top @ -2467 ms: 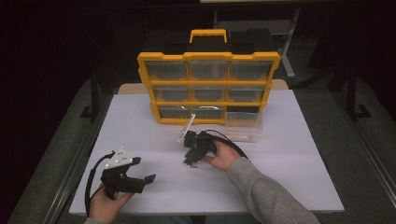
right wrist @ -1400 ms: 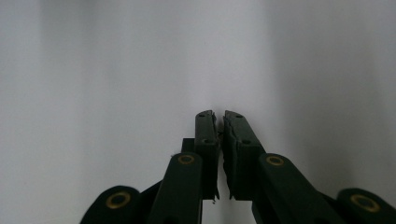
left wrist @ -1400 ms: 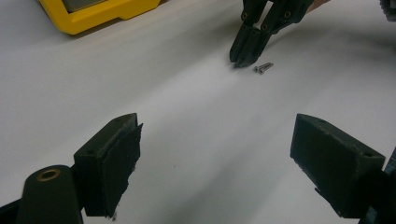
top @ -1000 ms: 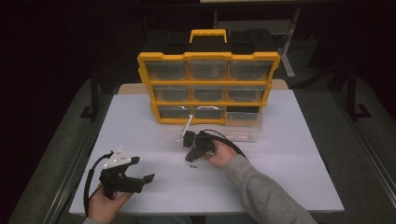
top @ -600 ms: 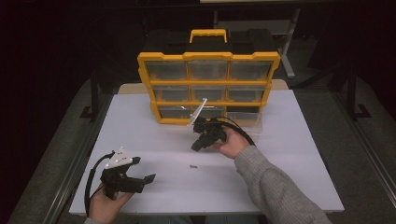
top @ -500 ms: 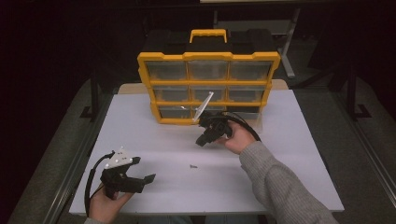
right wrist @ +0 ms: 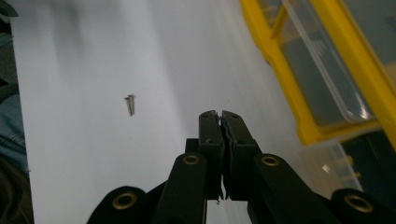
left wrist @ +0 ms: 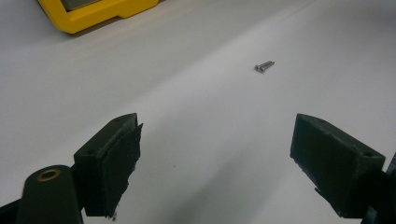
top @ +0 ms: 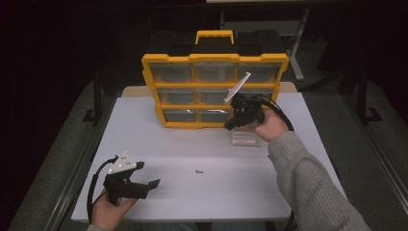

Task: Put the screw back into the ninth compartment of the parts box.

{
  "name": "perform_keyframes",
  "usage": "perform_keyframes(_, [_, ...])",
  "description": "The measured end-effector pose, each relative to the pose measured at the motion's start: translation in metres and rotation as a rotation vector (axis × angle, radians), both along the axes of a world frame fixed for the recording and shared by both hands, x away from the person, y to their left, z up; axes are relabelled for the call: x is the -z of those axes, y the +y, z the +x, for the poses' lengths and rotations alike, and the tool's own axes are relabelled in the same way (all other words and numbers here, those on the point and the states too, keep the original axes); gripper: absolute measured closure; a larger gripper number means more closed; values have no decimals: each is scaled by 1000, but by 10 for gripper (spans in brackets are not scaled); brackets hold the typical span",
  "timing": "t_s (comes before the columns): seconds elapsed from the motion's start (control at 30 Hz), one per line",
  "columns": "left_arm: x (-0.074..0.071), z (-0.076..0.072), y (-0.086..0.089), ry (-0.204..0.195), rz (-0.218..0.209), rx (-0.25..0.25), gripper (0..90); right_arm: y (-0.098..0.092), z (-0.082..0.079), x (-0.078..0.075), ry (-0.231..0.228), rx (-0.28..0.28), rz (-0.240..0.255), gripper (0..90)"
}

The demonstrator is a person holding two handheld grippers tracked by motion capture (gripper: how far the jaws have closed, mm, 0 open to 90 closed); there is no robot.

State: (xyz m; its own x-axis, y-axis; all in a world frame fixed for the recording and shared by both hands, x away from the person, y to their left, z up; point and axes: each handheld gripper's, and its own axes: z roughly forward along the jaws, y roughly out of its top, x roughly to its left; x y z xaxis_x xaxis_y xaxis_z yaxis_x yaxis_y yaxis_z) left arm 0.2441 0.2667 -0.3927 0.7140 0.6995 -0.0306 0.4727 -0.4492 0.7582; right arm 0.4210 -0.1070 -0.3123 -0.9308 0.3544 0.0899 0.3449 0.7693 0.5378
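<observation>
Screw (top: 197, 171) mid-table (top: 308, 192), before organizer (top: 214, 91); pulled drawer (top: 248, 137) apparently at organizer's right.

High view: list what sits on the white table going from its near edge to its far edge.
left gripper → screw → clear drawer pulled out on the table → yellow organizer. The right gripper, jaws shut, hangs over the drawer and organizer, so it has no clear place in the order.

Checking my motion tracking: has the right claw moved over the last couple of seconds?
Yes. The right claw has moved up from mid-table, away from the screw, to the yellow organizer.
</observation>
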Motion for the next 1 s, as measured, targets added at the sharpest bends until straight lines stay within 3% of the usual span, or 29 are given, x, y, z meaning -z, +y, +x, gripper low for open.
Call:
perform_keyframes(0.37, [1, 1, -2, 2, 11, 7, 157, -36, 9, 8, 10, 102, -22, 860])
perform_keyframes(0.57, [2, 1, -2, 8, 3, 1, 157, -43, 13, 20, 30, 116, -27, 856])
perform_keyframes(0.7, [2, 2, -1, 7, 7, 2, 157, -45, 15, 26, 39, 129, -28, 803])
perform_keyframes(1.0, [2, 2, -1, 7, 9, 2, 157, -40, 7, 10, 14, 118, 13, 774])
